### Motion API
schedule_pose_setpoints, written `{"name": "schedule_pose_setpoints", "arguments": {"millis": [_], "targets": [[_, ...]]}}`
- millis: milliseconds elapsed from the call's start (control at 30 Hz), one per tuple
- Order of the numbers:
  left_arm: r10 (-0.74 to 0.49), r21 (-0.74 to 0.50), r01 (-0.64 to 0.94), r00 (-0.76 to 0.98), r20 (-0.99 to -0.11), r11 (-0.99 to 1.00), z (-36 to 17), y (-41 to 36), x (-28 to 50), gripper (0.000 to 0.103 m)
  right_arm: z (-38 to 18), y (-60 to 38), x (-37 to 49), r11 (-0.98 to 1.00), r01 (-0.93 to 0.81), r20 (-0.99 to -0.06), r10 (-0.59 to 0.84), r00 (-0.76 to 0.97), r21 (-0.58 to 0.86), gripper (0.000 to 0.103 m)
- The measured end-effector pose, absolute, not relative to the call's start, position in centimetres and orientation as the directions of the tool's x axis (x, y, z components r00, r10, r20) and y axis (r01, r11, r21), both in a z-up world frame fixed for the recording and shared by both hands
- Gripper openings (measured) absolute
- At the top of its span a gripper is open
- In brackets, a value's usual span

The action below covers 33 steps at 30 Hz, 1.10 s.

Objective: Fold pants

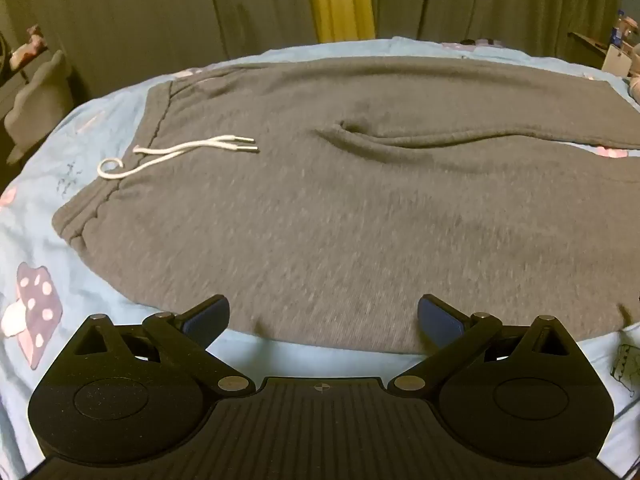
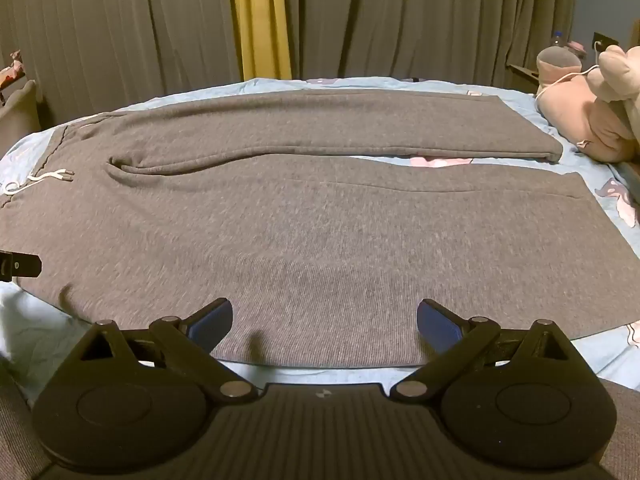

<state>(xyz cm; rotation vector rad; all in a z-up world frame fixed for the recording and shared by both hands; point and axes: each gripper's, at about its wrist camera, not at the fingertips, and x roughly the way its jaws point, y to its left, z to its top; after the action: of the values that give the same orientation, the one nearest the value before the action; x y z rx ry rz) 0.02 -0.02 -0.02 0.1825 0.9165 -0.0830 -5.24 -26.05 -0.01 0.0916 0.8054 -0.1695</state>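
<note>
Grey sweatpants [image 1: 320, 208] lie flat on a light blue patterned bed sheet [image 1: 80, 280], waistband at the left, both legs running right. A white drawstring [image 1: 176, 152] lies on the waist. In the right wrist view the pants [image 2: 320, 232] show both legs side by side, hems at the right. My left gripper [image 1: 323, 318] is open and empty, just above the near edge of the pants by the waist end. My right gripper [image 2: 324, 320] is open and empty over the near edge of the near leg. A bit of the left gripper [image 2: 20, 266] shows at that view's left edge.
Pink plush toys [image 2: 588, 120] lie at the bed's right end beside the leg hems. Grey and yellow curtains [image 2: 260, 20] hang behind the bed. A grey chair [image 1: 40, 96] stands at the left. A shelf with a bottle [image 1: 618, 32] is at the far right.
</note>
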Motion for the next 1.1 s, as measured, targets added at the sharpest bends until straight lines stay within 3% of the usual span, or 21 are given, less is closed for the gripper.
{"name": "schedule_pose_setpoints", "arguments": {"millis": [1100], "targets": [[0.002,0.103,0.136,0.591,-0.807,0.985,-0.44,0.36,0.04,0.103,0.07,-25.96,-5.20,0.983,0.185,-0.722,-0.117,0.682,0.015,0.099]]}}
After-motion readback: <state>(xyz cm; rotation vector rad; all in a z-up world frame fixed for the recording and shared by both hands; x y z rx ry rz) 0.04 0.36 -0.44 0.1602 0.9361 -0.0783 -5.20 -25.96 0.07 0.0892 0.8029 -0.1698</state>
